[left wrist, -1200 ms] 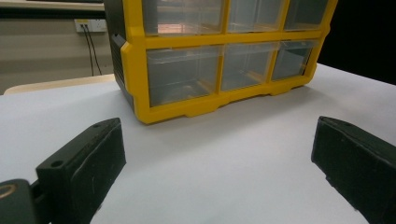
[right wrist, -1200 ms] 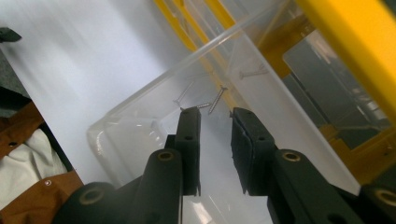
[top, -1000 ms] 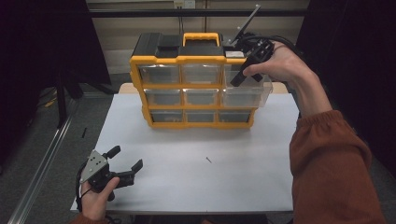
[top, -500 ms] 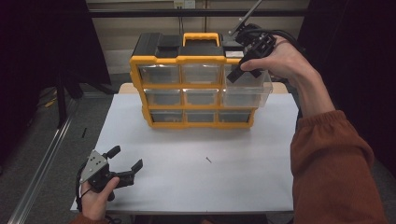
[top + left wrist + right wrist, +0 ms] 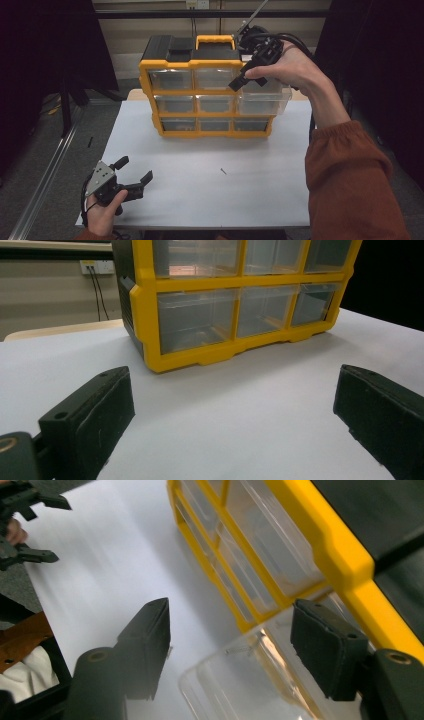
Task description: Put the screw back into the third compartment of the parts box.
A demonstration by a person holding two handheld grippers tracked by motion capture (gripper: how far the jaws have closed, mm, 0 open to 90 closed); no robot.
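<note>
A yellow and black drawer cabinet point(image 5: 200, 64) with clear drawers stands at the back of the white table point(image 5: 250, 200). Its upper right drawer point(image 5: 265, 97) is pulled out, with a small metal part point(image 5: 240, 650) lying inside. Above that drawer a hand holds my right gripper point(image 5: 245, 75), pointing down. Its jaws have just been opening and stand apart point(image 5: 230, 625) with nothing pressed between them. My left gripper point(image 5: 135, 168) rests at the table's front left corner, open and empty point(image 5: 235, 405), facing the cabinet point(image 5: 200, 355).
A small screw point(image 5: 223, 171) lies on the table in front of the cabinet. A person's orange sleeve point(image 5: 350, 180) comes in along the right side. Dark floor and a metal rail point(image 5: 45, 175) run to the left of the table.
The right gripper's jaws have spread wider, and the hand has shifted slightly left and up over the pulled-out drawer. The left gripper has stayed put.
</note>
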